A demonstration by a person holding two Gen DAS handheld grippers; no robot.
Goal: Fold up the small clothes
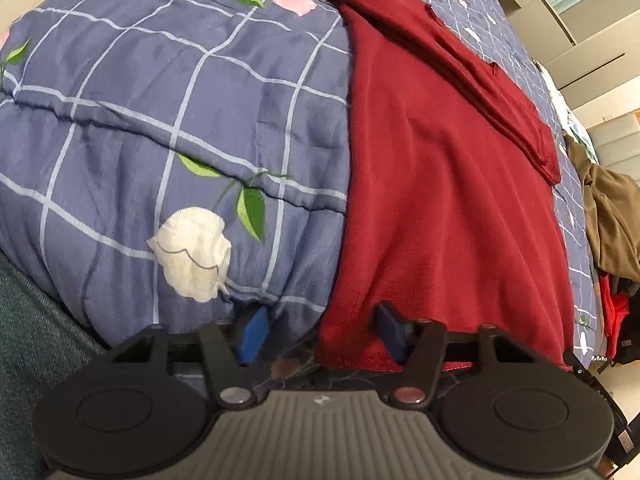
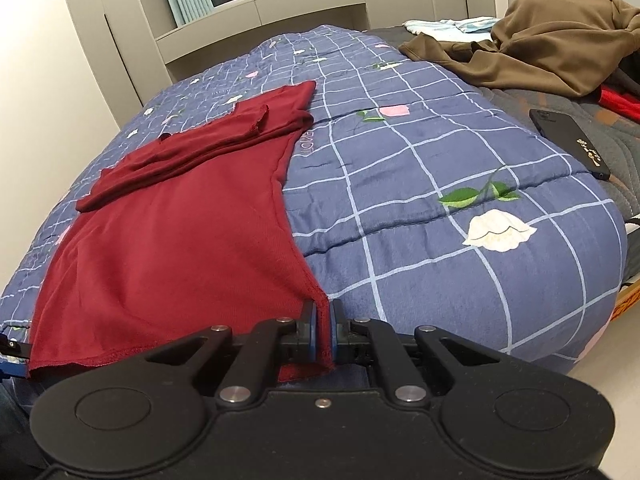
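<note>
1. Two corners of one hem wanted, only one taken so far: red top (image 2: 172,240) spread flat on the checked quilt (image 2: 420,184), filling the left half of the right wrist frame, sleeves already laid across its upper part, likely to make a narrow strip for folding.
2. Right gripper (image 2: 323,320) at lower centre of its frame, jaws closed tight on the near right hem corner; pinched there, by the look of it, to keep the hem taut and ready to lift.
3. Left gripper (image 1: 320,332) at lower centre of its own frame, jaws part open and straddling the other hem corner: one blue pad on the red cloth, the other over bare quilt, no pinch visible yet.
4. Held low and at the near edge, probably so both corners rise together toward the collar at the top of the frame.
5. Brown garment (image 2: 540,40) heaped upper right and phone (image 2: 572,140) at right edge, both well apart from the top, out of the fold's way.
</note>
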